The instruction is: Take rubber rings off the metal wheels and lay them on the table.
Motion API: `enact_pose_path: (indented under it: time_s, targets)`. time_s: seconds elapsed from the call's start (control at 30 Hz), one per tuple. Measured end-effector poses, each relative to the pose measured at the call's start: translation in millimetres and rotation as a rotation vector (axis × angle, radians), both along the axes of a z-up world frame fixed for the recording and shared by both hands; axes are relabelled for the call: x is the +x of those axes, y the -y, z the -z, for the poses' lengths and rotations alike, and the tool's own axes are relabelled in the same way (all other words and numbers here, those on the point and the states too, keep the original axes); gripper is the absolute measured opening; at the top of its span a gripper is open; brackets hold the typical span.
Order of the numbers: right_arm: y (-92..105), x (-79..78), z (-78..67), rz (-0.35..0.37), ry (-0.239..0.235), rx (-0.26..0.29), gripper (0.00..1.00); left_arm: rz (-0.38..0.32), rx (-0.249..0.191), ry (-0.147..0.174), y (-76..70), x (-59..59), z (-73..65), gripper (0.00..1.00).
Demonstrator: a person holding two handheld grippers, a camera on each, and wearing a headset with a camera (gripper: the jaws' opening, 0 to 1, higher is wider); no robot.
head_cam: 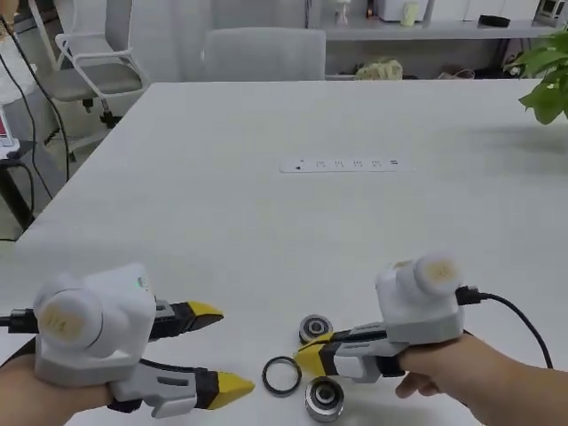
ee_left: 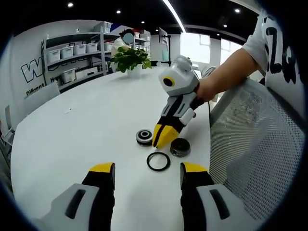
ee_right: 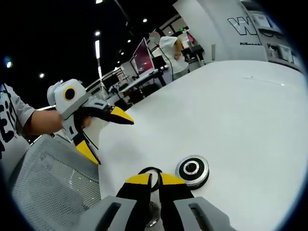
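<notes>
- Two metal wheels lie flat near the front edge of a white tabletop [head_cam: 266, 222]. The far wheel [head_cam: 315, 327] sits a little farther from the person than the near wheel [head_cam: 325, 397].
- One black rubber ring [head_cam: 281, 374] lies loose and flat on the tabletop, just left of the near wheel.
- Right gripper [head_cam: 302, 358]: held in a hand and pointing left. Its yellow-tipped jaws are closed together with nothing between them. The tips sit between the two wheels, just beside the ring.
- Left gripper [head_cam: 220, 348]: held at the lower left and pointing right towards the ring. Its jaws are spread wide apart and empty.
- Left gripper view: its own jaws frame the ring [ee_left: 158, 161], with the two wheels beyond it.
- Right gripper view: the far wheel [ee_right: 192, 169] lies just right of its closed tips.
- White power strip [head_cam: 342, 164] is set in the middle of the tabletop, well away from the wheels.
</notes>
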State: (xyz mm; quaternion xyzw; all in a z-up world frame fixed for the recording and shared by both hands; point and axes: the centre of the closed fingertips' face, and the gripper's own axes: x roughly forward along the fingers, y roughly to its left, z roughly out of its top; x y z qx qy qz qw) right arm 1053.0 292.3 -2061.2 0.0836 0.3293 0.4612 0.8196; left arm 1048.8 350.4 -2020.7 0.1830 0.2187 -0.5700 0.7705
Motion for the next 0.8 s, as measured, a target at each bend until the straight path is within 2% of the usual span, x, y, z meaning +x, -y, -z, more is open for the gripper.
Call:
enact_pose_path:
  time_s: [0.5,0.8]
  targets:
    - [19.5,20.6,-19.8,0.085,0.035,0.065,0.07,-0.019,-0.021,-0.008,10.8,17.9,-5.3,0.50]
    - [36.9,32.4,-23.3,0.137,0.071,0.054,0.09,-0.031,-0.037,-0.019,21.6,30.7,-8.0,0.49]
